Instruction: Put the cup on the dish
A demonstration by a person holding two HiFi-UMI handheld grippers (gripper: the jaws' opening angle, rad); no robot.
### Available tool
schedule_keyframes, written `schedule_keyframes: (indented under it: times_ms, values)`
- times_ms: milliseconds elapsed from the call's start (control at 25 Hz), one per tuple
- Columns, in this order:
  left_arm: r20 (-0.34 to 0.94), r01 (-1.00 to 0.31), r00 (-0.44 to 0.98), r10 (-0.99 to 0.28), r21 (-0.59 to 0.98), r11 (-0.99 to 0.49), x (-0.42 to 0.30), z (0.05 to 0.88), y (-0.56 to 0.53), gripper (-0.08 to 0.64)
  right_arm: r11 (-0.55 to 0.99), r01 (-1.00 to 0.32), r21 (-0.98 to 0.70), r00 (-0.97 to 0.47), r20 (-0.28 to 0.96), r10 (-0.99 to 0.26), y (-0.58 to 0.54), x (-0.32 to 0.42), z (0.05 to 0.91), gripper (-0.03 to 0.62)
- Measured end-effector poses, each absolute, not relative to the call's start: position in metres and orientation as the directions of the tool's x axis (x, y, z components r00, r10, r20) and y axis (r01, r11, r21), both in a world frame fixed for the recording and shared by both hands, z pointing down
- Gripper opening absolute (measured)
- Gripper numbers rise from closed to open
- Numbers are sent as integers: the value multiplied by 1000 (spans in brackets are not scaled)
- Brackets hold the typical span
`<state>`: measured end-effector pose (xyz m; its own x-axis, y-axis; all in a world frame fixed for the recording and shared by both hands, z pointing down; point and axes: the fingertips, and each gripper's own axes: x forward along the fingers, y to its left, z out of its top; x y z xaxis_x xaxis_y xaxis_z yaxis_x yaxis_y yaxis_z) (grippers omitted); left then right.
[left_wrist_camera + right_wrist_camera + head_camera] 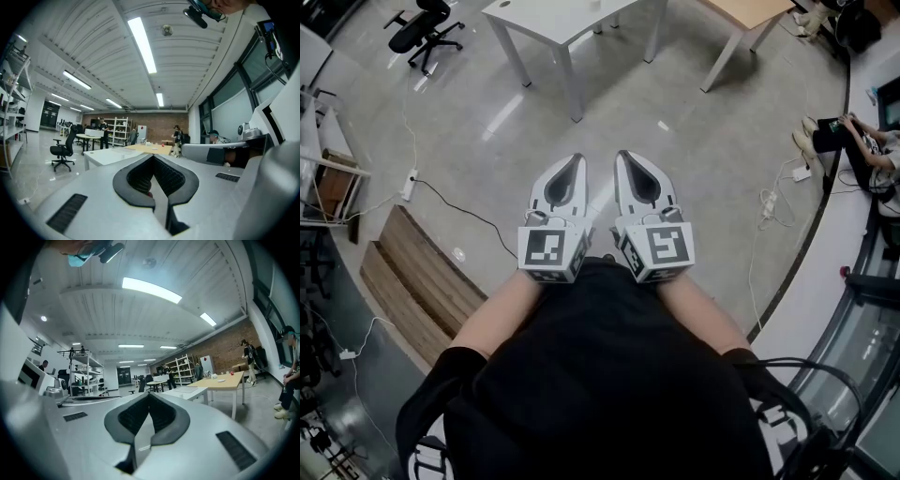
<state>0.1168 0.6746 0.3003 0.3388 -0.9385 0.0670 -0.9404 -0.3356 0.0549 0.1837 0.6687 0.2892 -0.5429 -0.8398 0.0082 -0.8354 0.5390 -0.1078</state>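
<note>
Grey floor (487,141) filled the head view, where we held the left gripper (576,159) and right gripper (624,156) side by side, their square-marker cubes towards us. Our left gripper view showed jaws pressed together, empty; the right gripper view showed the same. Small items (221,379) on a distant wooden table (212,383) were perhaps the cup and dish.

You are looking down at a grey polished floor (703,159), where a white rectangular table (546,21) is standing beside a light wooden table (753,11). A black wheeled office chair (422,28) is sitting far left, and a brown slatted wooden platform (412,272) is lying near a white power strip (409,186).
</note>
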Motion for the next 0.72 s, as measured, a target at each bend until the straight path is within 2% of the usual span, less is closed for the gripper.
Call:
schedule_keyframes:
  times_ms: [400,720]
  values:
    - [93,-943,330,-939,72,-324,110,311,638,3,517,-849,-112,-524,46,-851,632,182,304,12]
    - [108,-943,330,-938,83,-323,94,338,551,3,478,-874,-90,-485,91,-870,555,179,328,14]
